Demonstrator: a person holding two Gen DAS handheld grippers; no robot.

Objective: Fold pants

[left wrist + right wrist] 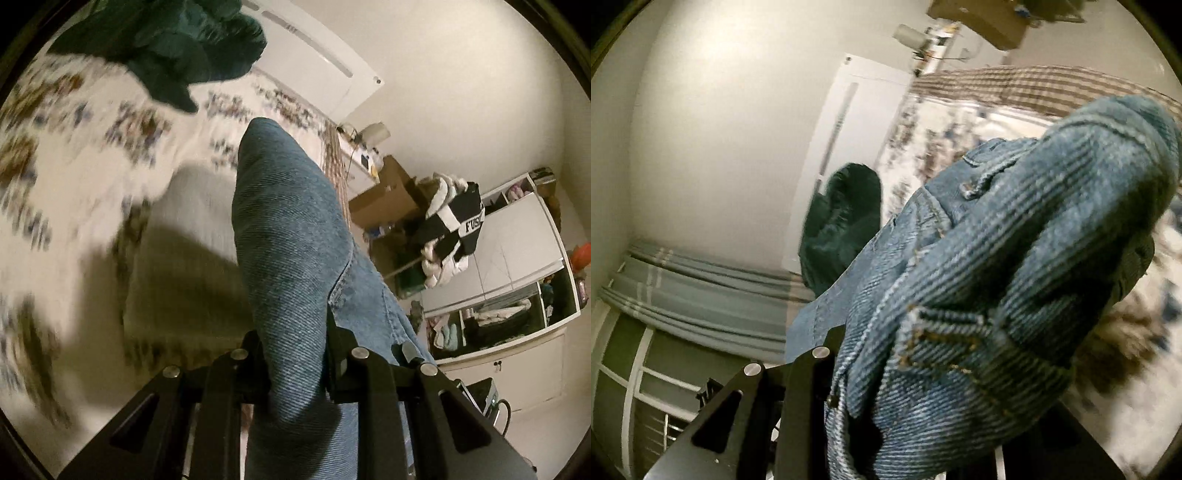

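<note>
Both the left gripper [295,354] and right gripper [886,373] clamp the jeans [288,236], raised above the bed [74,155], denim running lengthwise away from each.

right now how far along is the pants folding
Done: both claws have picked the jeans up. In hand: left claw and right claw are each shut on denim, held above the floral bedspread. Left: no fold visible yet; laying flat and folding remain.
</note>
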